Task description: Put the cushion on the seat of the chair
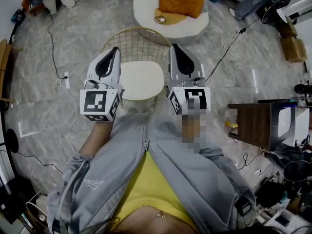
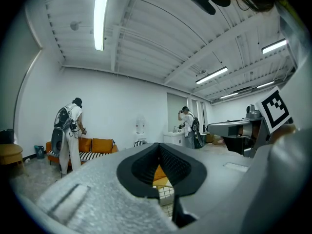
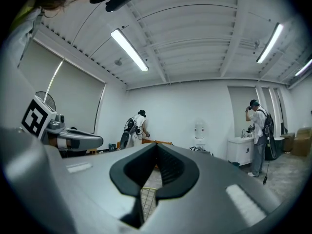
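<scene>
- Head view: the chair (image 1: pixel 141 80), with a gold wire back and a white seat, stands at centre.
- Head view: the orange cushion (image 1: pixel 181 0) lies at 12 o'clock on a white round pouf (image 1: pixel 144 11), well apart from the chair's seat.
- Head view: the left tongs (image 1: pixel 115 49) sit at 10 o'clock of the seat and the right tongs (image 1: pixel 174 47) at 2 o'clock. Both are pressed together with nothing in them, either side of the wire back.
- Head view: each marker cube shows black-and-white square patterns and no letters. The small white print on the person's grey jacket (image 1: pixel 195 179), at 7 o'clock, is too small to read.
- Left gripper view: the black pads meet, empty. Below them at 6 o'clock show a sliver of orange and some wire grid. A person (image 2: pixel 70 130) stands by an orange sofa (image 2: pixel 97 145) at 9 o'clock, and the right tongs' marker cube is at 3 o'clock. No writing can be read.
- Right gripper view: the pads meet, empty, with the chair's wire grid at 6 o'clock. The left tongs' marker cube is at 9 o'clock, and another person (image 3: pixel 258 135) stands at 3 o'clock by a white cabinet (image 3: pixel 240 150).
</scene>
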A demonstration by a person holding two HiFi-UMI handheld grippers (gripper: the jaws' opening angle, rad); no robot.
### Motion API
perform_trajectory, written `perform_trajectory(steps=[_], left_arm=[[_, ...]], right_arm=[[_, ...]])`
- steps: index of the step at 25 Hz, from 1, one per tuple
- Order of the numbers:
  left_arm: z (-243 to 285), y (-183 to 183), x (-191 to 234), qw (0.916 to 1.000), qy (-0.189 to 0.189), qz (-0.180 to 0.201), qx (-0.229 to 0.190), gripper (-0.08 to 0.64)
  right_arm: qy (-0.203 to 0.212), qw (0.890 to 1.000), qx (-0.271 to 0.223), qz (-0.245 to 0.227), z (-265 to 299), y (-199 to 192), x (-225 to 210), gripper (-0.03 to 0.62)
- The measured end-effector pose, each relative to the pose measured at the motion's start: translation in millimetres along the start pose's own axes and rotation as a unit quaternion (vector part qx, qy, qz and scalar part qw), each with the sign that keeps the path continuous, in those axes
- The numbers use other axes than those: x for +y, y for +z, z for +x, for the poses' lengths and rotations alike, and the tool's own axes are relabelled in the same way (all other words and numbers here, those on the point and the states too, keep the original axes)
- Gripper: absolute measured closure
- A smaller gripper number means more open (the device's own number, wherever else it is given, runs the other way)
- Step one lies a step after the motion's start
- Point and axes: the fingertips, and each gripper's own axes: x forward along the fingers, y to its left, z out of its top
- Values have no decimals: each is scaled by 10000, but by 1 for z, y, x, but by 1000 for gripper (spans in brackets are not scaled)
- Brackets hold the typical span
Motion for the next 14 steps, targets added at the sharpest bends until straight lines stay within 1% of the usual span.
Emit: perform_trajectory(steps=[7,14], left_arm=[[-1,6,-7,10000,-6,46,-55,554],[-8,9,-27,9999,-6,59,-87,554]], right_arm=[[15,10000,-62,61,-7,2,-5,594],[79,9998,-111,139,-25,3,-9,592]])
